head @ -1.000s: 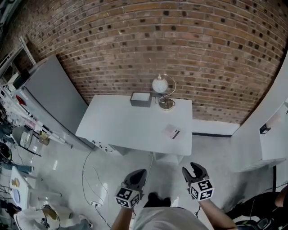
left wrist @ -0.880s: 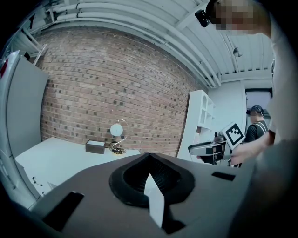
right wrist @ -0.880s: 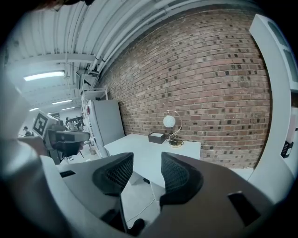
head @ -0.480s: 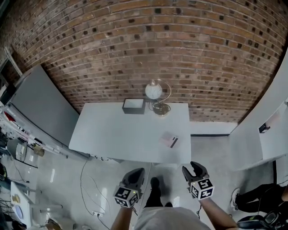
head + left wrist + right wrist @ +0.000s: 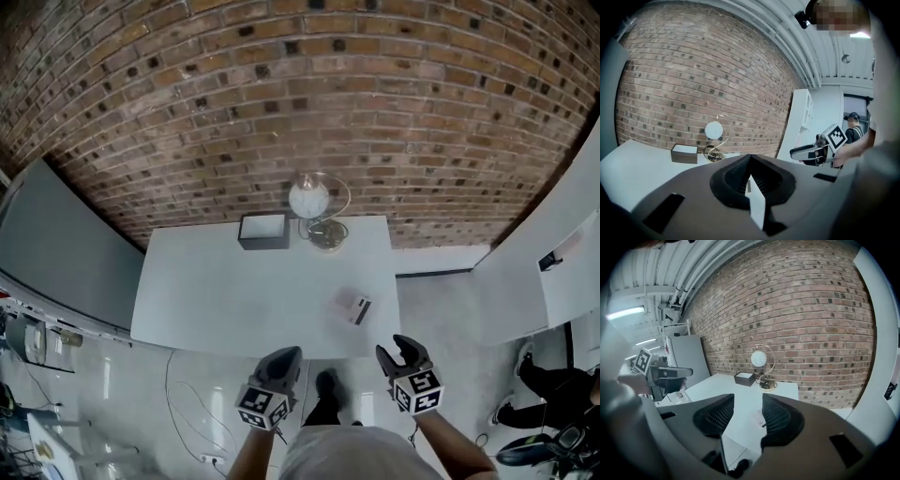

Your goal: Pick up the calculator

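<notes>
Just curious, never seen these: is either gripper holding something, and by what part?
Nothing. Left gripper shut and empty, right gripper open and empty; the calculator lies untouched on the table.

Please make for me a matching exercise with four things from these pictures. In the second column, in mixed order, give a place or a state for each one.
Things:
1. calculator
2. grey box
3. left hand-held gripper
4. right hand-held gripper

Places or states:
A. jaws apart, nothing between them
B. at the back edge of the table, beside the lamp
C. jaws together
D. near the table's front right corner

Pairs: 1-D, 2-B, 3-C, 4-A
</notes>
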Demonstrator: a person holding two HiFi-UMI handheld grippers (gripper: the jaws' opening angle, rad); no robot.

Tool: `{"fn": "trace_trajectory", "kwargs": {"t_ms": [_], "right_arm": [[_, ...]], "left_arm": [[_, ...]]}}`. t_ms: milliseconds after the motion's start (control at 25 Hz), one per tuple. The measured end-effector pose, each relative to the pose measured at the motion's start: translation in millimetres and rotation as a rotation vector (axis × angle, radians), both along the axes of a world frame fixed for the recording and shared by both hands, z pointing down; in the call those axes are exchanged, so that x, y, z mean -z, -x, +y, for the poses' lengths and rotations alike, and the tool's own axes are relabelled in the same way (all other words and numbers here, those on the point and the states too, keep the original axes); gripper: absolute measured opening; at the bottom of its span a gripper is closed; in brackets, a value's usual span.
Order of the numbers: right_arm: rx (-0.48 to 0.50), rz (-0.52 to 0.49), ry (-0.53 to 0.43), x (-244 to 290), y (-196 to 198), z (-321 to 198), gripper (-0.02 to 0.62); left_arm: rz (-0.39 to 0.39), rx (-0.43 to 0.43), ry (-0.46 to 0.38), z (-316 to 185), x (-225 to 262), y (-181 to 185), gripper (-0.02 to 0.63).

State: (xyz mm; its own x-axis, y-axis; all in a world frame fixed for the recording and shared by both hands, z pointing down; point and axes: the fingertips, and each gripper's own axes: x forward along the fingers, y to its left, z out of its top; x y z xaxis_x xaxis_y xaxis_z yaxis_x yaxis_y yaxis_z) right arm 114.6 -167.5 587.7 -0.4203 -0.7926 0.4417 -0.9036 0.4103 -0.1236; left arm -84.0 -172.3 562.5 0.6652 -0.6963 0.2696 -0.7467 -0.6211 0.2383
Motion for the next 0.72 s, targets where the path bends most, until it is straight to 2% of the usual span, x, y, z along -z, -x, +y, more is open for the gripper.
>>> {"fn": "trace_trajectory", "kwargs": {"t_ms": [240,440,720], "right_arm": [[-0.054,0.014,0.039,-14.7,3.0,-42.9,0.201],[-0.099,0.022,0.078,-29.9,4.3,-75.4,0.201],[-0.145,0.034,0.127,-44.8,4.0,-99.2,0.201]], "left_arm": [[0.013,-0.051,0.025,-59.3,-10.5,4.6,0.014],[-0.018,-0.122,0.037,-102.7,-28.2,2.4,0.014],[-0.022,-0.188,0.063,-137.0,-42.5,-5.1,0.014]]}}
